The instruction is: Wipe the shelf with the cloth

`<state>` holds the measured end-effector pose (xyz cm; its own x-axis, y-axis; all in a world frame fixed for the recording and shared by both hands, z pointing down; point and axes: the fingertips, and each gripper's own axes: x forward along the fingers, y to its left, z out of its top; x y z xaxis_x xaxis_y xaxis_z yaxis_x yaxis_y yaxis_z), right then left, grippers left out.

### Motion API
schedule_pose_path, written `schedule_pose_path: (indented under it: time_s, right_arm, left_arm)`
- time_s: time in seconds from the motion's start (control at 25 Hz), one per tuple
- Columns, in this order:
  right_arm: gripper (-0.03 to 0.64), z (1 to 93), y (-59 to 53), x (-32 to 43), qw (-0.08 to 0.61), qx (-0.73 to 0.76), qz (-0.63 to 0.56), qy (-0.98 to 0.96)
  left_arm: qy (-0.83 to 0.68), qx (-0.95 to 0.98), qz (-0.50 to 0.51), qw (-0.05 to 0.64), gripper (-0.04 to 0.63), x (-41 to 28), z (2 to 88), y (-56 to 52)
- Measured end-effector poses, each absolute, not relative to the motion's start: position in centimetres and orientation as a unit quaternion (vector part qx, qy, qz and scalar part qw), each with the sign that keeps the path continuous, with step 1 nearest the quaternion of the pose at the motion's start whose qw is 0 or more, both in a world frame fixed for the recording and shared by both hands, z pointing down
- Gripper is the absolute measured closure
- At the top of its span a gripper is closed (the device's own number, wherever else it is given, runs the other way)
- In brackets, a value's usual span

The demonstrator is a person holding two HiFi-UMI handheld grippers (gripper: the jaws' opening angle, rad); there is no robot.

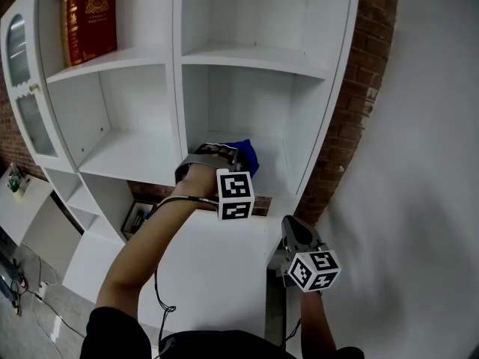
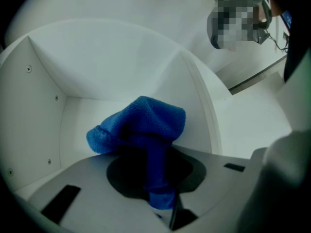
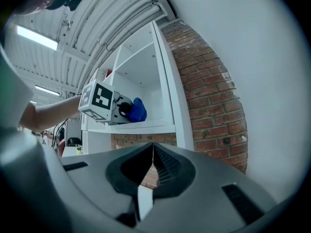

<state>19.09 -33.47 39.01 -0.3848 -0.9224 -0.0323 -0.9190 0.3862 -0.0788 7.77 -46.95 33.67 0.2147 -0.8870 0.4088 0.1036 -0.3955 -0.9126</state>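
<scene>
The blue cloth (image 1: 245,156) is bunched in the lower middle compartment of the white shelf unit (image 1: 178,66). My left gripper (image 1: 228,154) reaches into that compartment and is shut on the cloth. In the left gripper view the cloth (image 2: 141,125) hangs as a strip clamped between the jaws, and its bundle rests against the compartment's floor and back wall (image 2: 97,76). My right gripper (image 1: 292,229) hangs lower right, outside the shelf, shut with nothing in it. From the right gripper view (image 3: 153,152) the cloth (image 3: 138,109) shows far off at the shelf's edge.
Red and gold books (image 1: 90,13) stand in the top left compartment. A brick wall (image 1: 352,103) runs along the unit's right side, with a plain white wall beyond. A glass-fronted door (image 1: 22,73) is at far left, above a low white table (image 1: 30,212).
</scene>
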Motion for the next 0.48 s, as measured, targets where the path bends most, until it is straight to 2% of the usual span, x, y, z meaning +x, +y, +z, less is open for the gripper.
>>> schedule_pose_path:
  time_s: [0.48]
  right_arm:
    - [0.597, 38.9, -32.6, 20.8, 0.038, -0.573, -0.023, 0.818]
  left_arm:
    - [0.285, -0.638, -0.533, 0.477, 0.509, 11.1, 33.7, -46.1]
